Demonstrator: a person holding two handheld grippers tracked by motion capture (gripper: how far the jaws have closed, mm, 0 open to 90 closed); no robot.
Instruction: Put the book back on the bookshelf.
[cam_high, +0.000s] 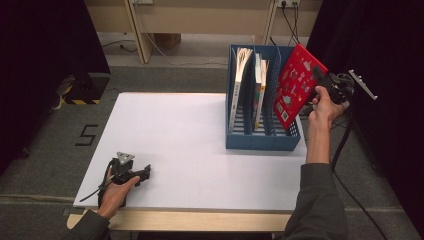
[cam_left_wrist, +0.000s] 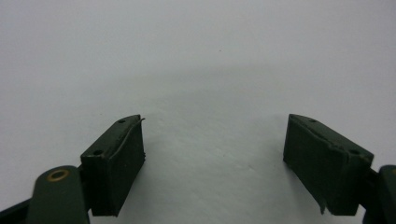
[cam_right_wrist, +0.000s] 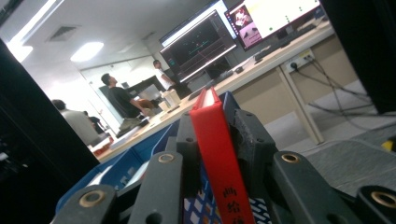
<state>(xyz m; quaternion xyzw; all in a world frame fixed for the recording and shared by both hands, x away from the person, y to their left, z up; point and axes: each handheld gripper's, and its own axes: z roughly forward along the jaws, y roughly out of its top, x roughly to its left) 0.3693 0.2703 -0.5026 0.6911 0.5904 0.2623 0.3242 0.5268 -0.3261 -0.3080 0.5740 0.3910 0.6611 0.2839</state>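
— Red book: where is it?

— Upper right of the high view, tilted, its lower corner dipping into the rightmost slot of the blue file rack. The right gripper has it by the upper right edge, above the counter's right end.

— Are the jaws really on it?

— Yes. In the right gripper view the red spine rises up the middle of the frame with a black jaw pressed against each side, clamped tight.

— Anything else in the rack?

— Two other books: one fanned open in the left slot, one with a colourful spine in the slot beside it.

— And the other hand?

— The left gripper rests at the lower left of the high view, near the counter's front edge. In its own view the jaws stand wide apart over bare white surface, nothing between them.
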